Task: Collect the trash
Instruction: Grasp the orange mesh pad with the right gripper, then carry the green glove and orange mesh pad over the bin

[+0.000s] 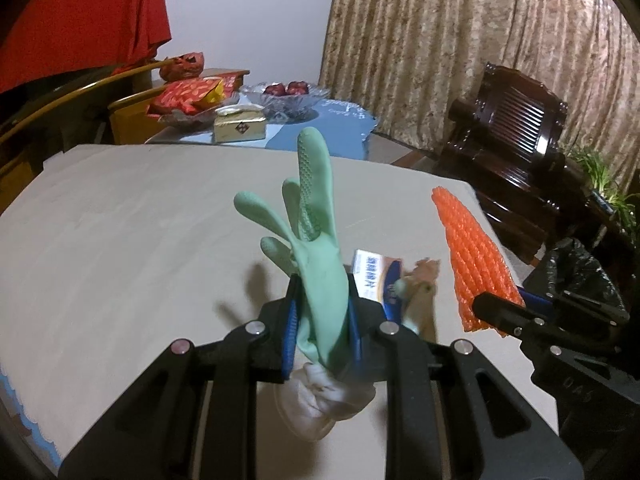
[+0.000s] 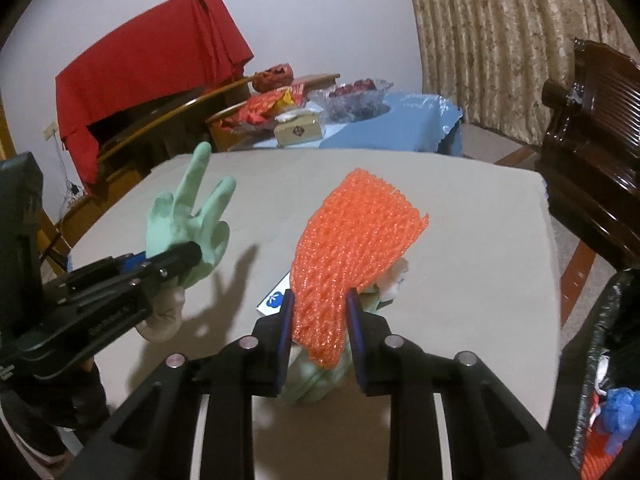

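Now both pickups look made, so I judge this the carry step. My left hand-held gripper (image 1: 322, 312) is pinching a green glove (image 1: 316, 216) near its cuff, fingers sticking up above the middle of the surface (image 1: 120, 220), the pale cuff bunched below the jaws. My right hand-held gripper (image 2: 320, 320) pinches an orange net (image 2: 352, 240), a foam mesh sleeve, by its lower end; the pads press in on both sides and the net stands clear of the surface, toward its right edge.

Under and behind the net lie a small box (image 1: 376, 276), a second green glove (image 2: 316, 380) and some crumpled paper (image 2: 394, 276), all near the front edge and not yet collected.

A bin (image 2: 608, 360) lined with a black bag stands off the right edge, with blue and orange scraps already inside. Next, I think, the right hand should swing the net over that rim and let go there; the net is light and springy, so it may catch on the pads. The left glove follows.

Writing: the box carries blue print and a blue clover-like mark, too blurred to read. Faint letters on the grippers' bodies cannot be read either.
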A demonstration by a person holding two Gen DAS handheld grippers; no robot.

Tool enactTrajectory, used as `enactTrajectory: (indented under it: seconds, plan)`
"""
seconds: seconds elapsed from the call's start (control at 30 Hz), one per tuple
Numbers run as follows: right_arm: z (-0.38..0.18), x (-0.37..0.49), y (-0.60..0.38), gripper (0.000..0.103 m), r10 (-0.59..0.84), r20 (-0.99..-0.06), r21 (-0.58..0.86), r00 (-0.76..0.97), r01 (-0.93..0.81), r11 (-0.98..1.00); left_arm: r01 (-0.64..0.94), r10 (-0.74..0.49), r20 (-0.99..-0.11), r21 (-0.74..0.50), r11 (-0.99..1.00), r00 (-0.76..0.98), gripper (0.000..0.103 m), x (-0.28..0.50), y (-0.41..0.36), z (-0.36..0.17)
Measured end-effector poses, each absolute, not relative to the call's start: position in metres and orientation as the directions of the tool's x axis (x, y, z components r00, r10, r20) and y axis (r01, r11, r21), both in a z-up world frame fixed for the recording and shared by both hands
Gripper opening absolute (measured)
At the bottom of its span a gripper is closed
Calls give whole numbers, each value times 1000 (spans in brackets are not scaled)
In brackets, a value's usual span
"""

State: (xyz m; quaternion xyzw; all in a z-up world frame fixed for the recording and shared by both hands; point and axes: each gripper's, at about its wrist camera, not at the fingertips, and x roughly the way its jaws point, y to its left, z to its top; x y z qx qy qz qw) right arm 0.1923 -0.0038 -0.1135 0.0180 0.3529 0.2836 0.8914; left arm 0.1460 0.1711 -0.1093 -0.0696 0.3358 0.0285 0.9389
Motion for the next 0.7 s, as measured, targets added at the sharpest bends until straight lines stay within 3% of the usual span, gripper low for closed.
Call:
enactTrajectory:
  seconds: [0.7]
  plan:
    - [-65,153,-80,25,462,-544,231,701,-404,885,56,-122,-594,-128,990,796,20,129,89,-74]
